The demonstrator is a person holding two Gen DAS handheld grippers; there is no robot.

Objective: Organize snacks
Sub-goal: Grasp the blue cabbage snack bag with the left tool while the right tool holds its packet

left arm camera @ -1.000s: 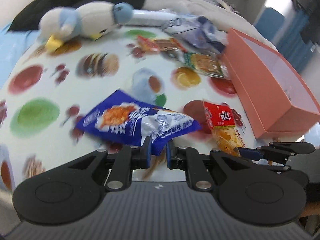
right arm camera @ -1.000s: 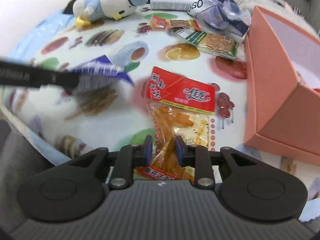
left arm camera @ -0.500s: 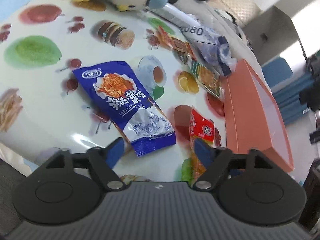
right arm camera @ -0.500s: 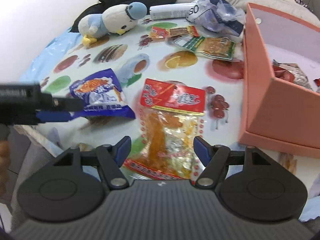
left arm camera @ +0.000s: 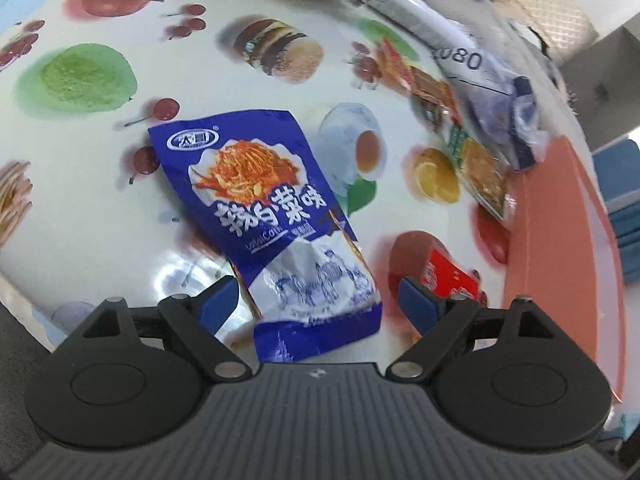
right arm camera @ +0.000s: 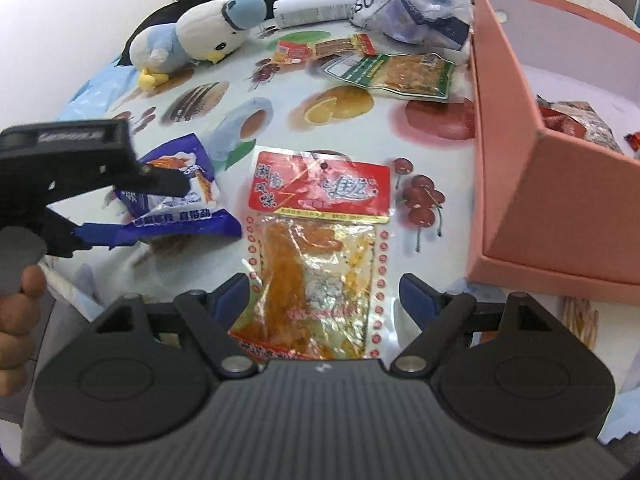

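A blue snack packet lies flat on the fruit-print tablecloth; my left gripper is open, its fingers either side of the packet's near end. A red-topped clear snack packet lies flat; my right gripper is open around its near end. The blue packet and the left gripper also show at left in the right wrist view. The pink box at right holds some snacks. A green packet and a small red packet lie farther back.
A plush bird lies at the back left. A white tube and a crumpled plastic bag lie at the back. The near table edge is just under both grippers.
Both grippers have opened and let go of their packets, which now lie on the cloth. The left gripper has turned and come closer over the blue packet.
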